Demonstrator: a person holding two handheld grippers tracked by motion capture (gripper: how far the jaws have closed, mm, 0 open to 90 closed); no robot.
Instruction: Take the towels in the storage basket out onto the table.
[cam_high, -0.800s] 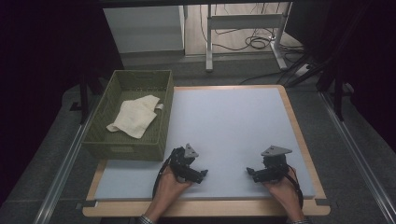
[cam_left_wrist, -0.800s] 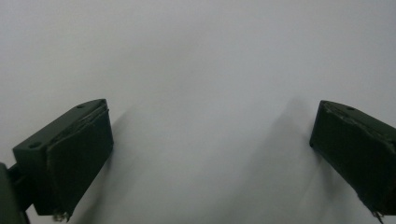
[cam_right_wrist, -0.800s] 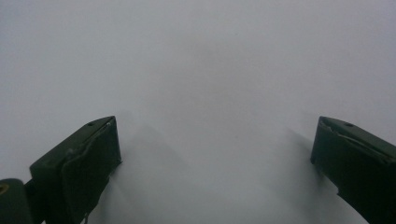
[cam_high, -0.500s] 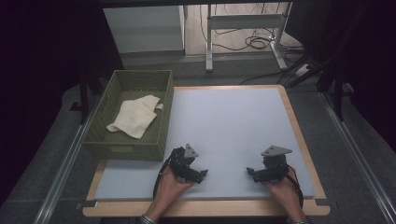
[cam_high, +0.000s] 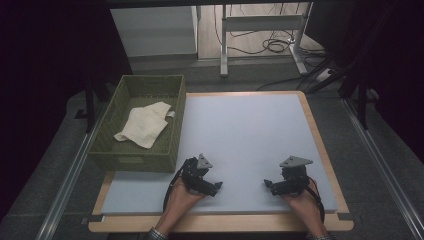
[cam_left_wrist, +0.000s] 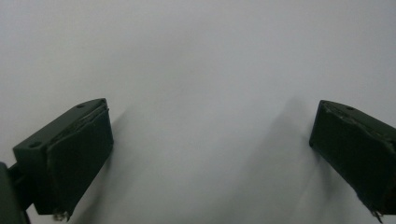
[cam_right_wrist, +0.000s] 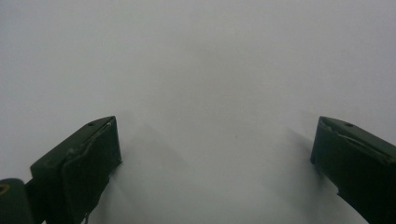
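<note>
— So, has anything shifted in the last moment?

— Nothing I can make out. Both hands rest where they were at the near edge of the pale blue mat (cam_high: 240, 135), and the cream cloth (cam_high: 145, 125) lies just as it did in the green woven basket (cam_high: 170, 145). I'd judge the work hasn't begun yet.

— How do the tongs stand?

— The left gripper (cam_high: 212, 187) is spread wide; its own view shows the two black jaws far apart with bare mat between them. The right gripper (cam_high: 269, 186) is the same, jaws parted and pinching nothing.

— And the cloth relative to them?

— It sits crumpled inside the basket at the mat's left side, beyond and to the left of the left gripper, near it but apart. The right gripper is well apart from it. The left hand looks best placed to reach it.
</note>
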